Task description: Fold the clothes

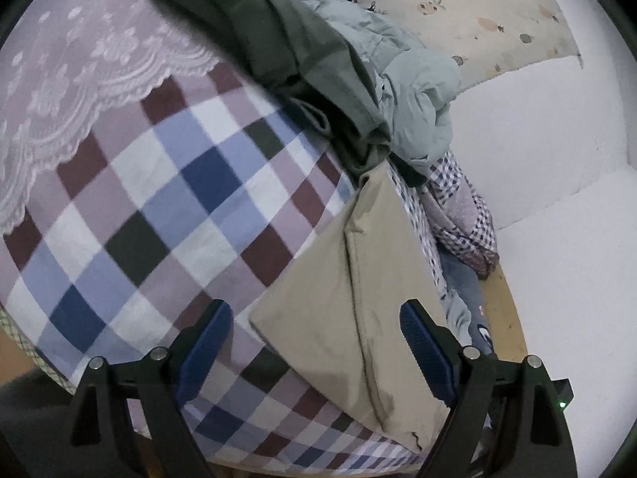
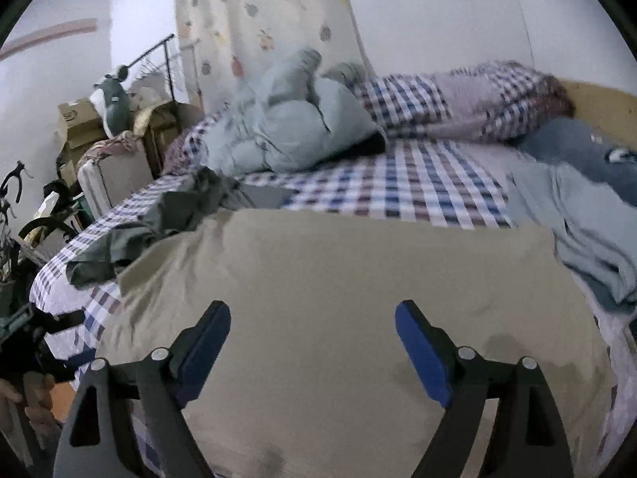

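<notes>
A beige garment (image 2: 338, 310) lies flat and folded on the checkered bed sheet (image 2: 398, 191). My right gripper (image 2: 312, 342) hovers over its near part, jaws wide apart, nothing pinched. In the left wrist view the same beige garment (image 1: 358, 310) shows as a folded wedge with a corner toward the camera. My left gripper (image 1: 316, 342) stands open above that corner and the checkered sheet (image 1: 159, 207), holding nothing. At the left edge of the right wrist view, the left gripper (image 2: 24, 334) appears with a hand (image 2: 36, 402) on it.
A dark green garment (image 1: 254, 32) and a pale blue padded jacket (image 1: 414, 91) lie heaped behind the beige one. Folded light blue clothes (image 2: 589, 231) sit to the right on the bed. White wall (image 1: 557, 159), a fruit-print cloth (image 2: 258, 20) and boxes (image 2: 75, 119) border the bed.
</notes>
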`<state>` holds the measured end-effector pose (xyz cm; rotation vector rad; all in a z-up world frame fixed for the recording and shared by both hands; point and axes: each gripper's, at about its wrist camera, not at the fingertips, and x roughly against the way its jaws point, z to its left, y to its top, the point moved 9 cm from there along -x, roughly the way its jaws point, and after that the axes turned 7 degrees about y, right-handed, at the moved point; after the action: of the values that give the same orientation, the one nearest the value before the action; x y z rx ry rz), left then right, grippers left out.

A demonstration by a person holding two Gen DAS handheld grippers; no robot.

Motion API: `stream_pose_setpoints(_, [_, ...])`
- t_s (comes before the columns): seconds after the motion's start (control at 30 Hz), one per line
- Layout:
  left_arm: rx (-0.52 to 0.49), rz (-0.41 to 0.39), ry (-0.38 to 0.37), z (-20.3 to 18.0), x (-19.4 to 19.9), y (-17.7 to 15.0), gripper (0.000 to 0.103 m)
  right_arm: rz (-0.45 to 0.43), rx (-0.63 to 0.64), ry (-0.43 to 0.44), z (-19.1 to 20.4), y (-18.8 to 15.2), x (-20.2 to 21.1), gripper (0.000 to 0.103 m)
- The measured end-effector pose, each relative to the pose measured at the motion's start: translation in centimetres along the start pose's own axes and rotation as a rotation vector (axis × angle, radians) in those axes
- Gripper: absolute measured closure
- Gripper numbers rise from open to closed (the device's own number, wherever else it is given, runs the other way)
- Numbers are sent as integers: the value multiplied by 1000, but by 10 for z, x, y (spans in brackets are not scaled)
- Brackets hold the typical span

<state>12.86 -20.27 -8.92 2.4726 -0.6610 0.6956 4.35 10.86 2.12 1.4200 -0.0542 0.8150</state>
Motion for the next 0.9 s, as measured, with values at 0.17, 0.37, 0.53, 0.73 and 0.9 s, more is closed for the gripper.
stream_pose_setpoints(0.17, [-2, -4, -20, 0, -6, 2, 14, 19, 30, 48, 27, -4, -16, 14])
stream_pose_setpoints(0.37, [-15, 8, -68, -5, -9, 3, 14, 29, 71, 61, 45, -7, -29, 14])
stream_pose_setpoints(0.53, [-59, 40, -129, -15, -14, 0, 14, 51, 108, 72, 60, -13, -41, 14])
stream_pose_setpoints(0.73, [-59, 59, -165, -14, -15, 3, 14, 52, 206, 56, 83, -11, -57, 14])
stream_pose_setpoints(0.9, [-21, 79, -218, -18, -15, 4, 14, 54, 258, 52, 95, -15, -62, 14])
